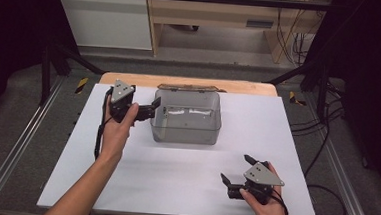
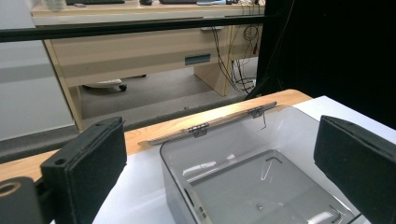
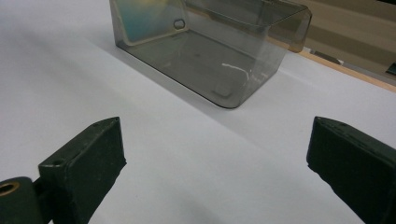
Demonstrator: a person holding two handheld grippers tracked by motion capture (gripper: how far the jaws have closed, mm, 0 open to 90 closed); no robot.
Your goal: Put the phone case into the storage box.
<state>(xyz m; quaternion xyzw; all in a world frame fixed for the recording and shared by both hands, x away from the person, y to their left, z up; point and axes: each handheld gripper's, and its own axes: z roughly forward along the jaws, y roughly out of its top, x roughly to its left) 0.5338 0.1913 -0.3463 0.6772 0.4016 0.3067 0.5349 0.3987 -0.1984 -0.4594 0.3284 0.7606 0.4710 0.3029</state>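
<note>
We hold the left gripper (image 1: 154, 109) at the clear box's (image 1: 185, 132) left wall, jaws apart. Our right gripper (image 1: 235, 168) rests on the white table (image 1: 174, 176), jaws apart, well clear of the box.

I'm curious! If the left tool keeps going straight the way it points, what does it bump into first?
Probably the clear plastic box. The left tool is open and points right at the box's near wall, already close to its rim, though exact depth is hard to judge.

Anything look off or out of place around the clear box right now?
Nothing stands out. The clear box sits upright and empty on the white board, its lid folded back; both tools are open, none touching it.
</note>
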